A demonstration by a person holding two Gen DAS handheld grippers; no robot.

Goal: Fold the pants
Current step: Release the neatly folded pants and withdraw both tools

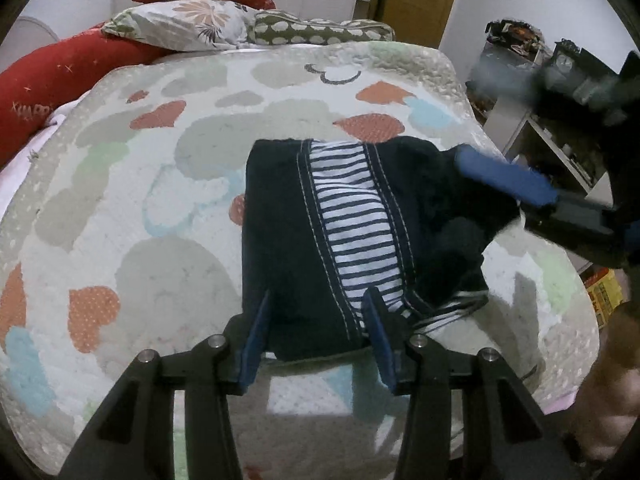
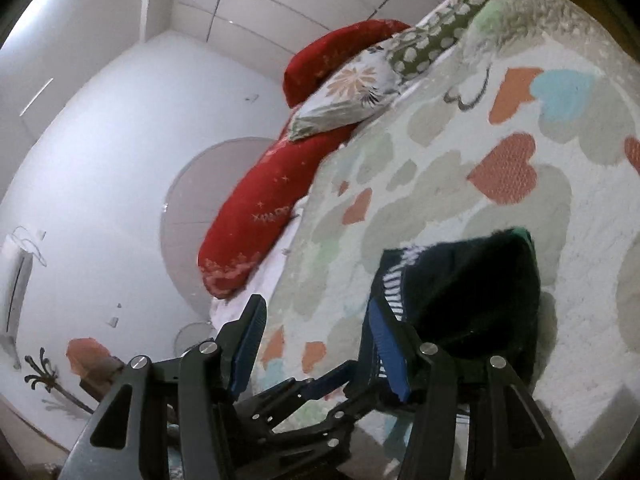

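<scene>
The left gripper (image 1: 318, 320) is standing with its fingers (image 1: 256, 336) apart, straddling the near edge of the pants (image 1: 320, 232); nothing is being pinched, and the cloth is running between and beyond the two blue pads. If it is closing from here, it is likely catching only the top layer, so the fold could be peeling open when lifted. The pants are lying as a compact dark bundle on the quilt (image 1: 140, 240) of the bed, the striped lining facing up along the middle.

In the right wrist view, the right gripper (image 2: 316, 344) is also holding its fingers (image 2: 384, 344) spread, one pad sitting just beside the bundle's edge, the other out over the quilt, clear of it. From the left wrist view it is reaching in over the bundle's right side, blurred, so contact is hard to judge. A sideways nudge there could be dragging the loose dark flap and spoiling the stack.

Farther back, the pillows (image 1: 184, 24) are lying well apart from the work.
</scene>
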